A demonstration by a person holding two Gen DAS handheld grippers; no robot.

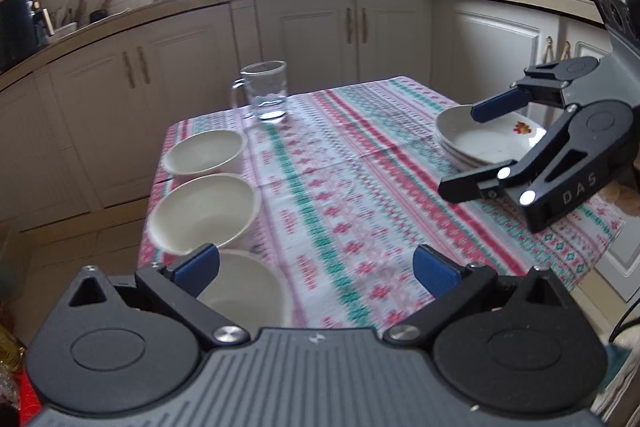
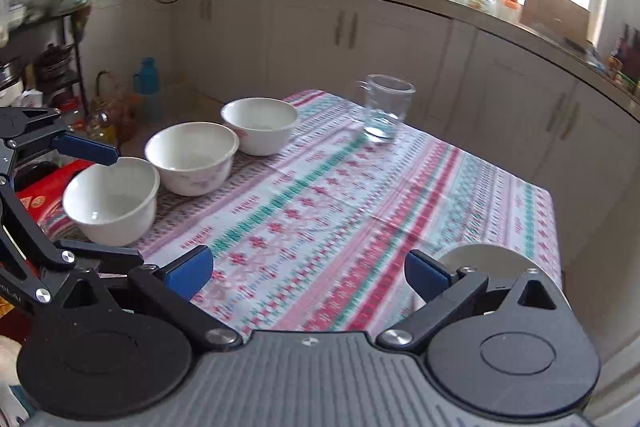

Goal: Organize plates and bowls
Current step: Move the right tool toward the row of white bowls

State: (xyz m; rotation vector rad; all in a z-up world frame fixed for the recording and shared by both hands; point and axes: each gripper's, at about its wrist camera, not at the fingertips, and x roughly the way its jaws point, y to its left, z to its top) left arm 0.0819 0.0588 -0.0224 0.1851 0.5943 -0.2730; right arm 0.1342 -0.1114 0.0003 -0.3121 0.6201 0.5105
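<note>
Three white bowls stand in a row along the table's left edge: the far bowl (image 1: 204,151) (image 2: 260,125), the middle bowl (image 1: 204,213) (image 2: 192,157) and the near bowl (image 1: 244,291) (image 2: 112,199). A stack of white plates (image 1: 486,139) with a flower print lies on the right; its rim shows in the right wrist view (image 2: 492,255). My left gripper (image 1: 316,269) is open and empty, over the near bowl; it also shows in the right wrist view (image 2: 92,203). My right gripper (image 2: 308,273) is open and empty, beside the plates; it also shows in the left wrist view (image 1: 470,149).
A glass mug (image 1: 266,91) (image 2: 386,107) stands at the far side of the table, which has a patterned cloth (image 1: 340,187). White kitchen cabinets (image 1: 304,35) and a cluttered counter run behind. Bottles and a rack stand on the floor (image 2: 116,107) at the left.
</note>
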